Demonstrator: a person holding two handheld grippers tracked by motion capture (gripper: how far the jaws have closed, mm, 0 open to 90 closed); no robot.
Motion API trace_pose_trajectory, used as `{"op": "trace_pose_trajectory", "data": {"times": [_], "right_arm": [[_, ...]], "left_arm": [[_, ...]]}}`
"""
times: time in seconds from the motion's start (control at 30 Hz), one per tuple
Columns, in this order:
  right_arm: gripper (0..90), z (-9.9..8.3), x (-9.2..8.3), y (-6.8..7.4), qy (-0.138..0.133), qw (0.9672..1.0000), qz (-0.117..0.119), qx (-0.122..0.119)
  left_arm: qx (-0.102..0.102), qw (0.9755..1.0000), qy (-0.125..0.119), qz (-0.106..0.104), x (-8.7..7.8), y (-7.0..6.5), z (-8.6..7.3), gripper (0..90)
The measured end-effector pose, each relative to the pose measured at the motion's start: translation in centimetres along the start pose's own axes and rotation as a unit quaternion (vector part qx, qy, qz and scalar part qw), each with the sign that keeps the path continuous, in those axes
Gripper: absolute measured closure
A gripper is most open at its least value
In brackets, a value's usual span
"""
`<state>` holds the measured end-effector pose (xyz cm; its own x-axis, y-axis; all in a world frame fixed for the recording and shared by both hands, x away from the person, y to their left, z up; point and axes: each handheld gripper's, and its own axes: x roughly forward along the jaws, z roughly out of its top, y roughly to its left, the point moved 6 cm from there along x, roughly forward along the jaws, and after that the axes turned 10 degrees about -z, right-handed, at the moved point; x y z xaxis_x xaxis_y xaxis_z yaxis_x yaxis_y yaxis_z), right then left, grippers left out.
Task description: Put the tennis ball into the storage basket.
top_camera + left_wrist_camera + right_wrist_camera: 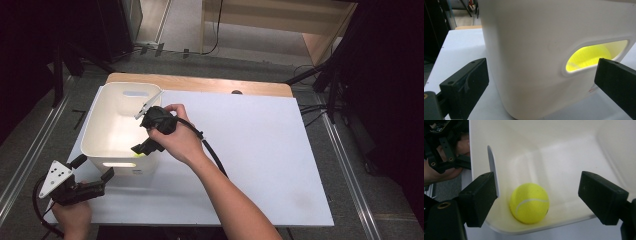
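Hovering my right tool (536,195) over the white bin (574,157), jaws open and empty, tennis ball (529,203) lying straight below between them.

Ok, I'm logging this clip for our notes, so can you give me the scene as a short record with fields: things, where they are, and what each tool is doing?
surface: white table top
container: white bin standing upright at the table's left
ball: yellow tennis ball lying on the bin's floor in a near corner, touching neither tool
right tool: above the bin's near rim, jaws open, nothing between the pads
left tool: beside the bin's near wall, jaws open and apart from it
bin handle slot: yellow shows through it
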<state>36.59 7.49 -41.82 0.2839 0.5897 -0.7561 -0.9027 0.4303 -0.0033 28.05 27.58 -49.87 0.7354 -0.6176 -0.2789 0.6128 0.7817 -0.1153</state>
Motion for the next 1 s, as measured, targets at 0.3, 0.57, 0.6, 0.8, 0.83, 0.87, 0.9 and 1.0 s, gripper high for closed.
{"op": "trace_pose_trajectory", "data": {"times": [0.3,0.57,0.6,0.8,0.83,0.87,0.9,1.0], "right_arm": [[0.0,0.0,-1.7,-0.3,-0.024,0.9994,-0.025,-0.009],[0.0,-1.3,-3.4,-0.8,-0.04,0.9979,-0.052,0.003],[0.0,-1.5,-3.6,-0.9,-0.04,0.9976,-0.056,0.006],[0.0,-2.7,-4.5,-1.5,-0.054,0.996,-0.068,0.022],[0.0,-2.9,-4.6,-1.6,-0.056,0.9957,-0.07,0.021],[0.0,-3.1,-4.7,-1.7,-0.058,0.9953,-0.073,0.024],[0.0,-3.4,-4.9,-1.8,-0.058,0.995,-0.076,0.027],[0.0,-4.0,-5.3,-2.0,-0.063,0.9941,-0.082,0.034]], "left_arm": [[0.001,1.0,0.0,0.0,0.0,0.0,0.0,0.0],[0.0,1.0,0.002,0.0,-0.1,0.0,0.0,0.0],[0.0,1.0,0.003,0.001,0.0,0.0,0.0,0.0],[0.0,1.0,0.001,0.0,0.0,0.0,0.0,0.0],[0.0,1.0,0.001,0.0,0.0,0.0,0.0,0.0],[0.0,1.0,0.001,0.0,0.0,0.0,0.0,0.0],[0.0,1.0,0.002,0.0,0.0,0.0,0.0,0.0],[0.001,1.0,0.002,0.001,0.0,0.0,0.0,0.0]]}}
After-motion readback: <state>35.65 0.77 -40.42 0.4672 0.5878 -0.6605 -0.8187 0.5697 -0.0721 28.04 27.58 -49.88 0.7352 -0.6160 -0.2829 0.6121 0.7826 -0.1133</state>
